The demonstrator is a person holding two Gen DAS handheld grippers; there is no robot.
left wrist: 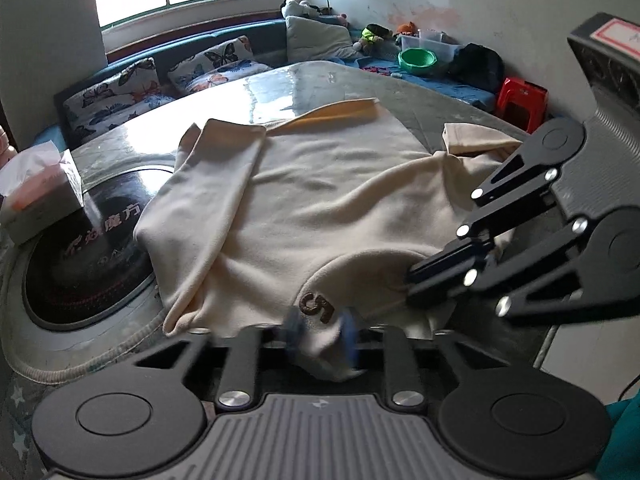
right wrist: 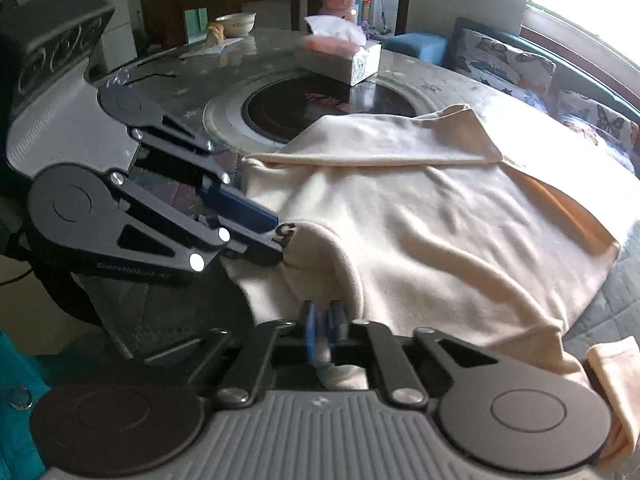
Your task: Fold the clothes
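Note:
A cream sweatshirt (left wrist: 320,184) lies spread on the round table (left wrist: 280,80), with one sleeve (left wrist: 216,184) folded over its body. My left gripper (left wrist: 322,332) is shut on the near edge beside a brown "5" patch (left wrist: 317,307), and cloth is bunched between its blue pads. In the right wrist view the same sweatshirt (right wrist: 440,220) fills the middle. There my right gripper (right wrist: 323,320) pinches a thin fold of the near edge, a little way along from the left gripper (right wrist: 280,236). The other sleeve (right wrist: 616,392) hangs off the table at the lower right.
A black round hob (left wrist: 80,256) is set into the table left of the garment, with a tissue box (left wrist: 40,196) beside it. Butterfly cushions (left wrist: 116,92) line a bench under the window. A red stool (left wrist: 522,100) and a green bowl (left wrist: 418,58) stand behind the table.

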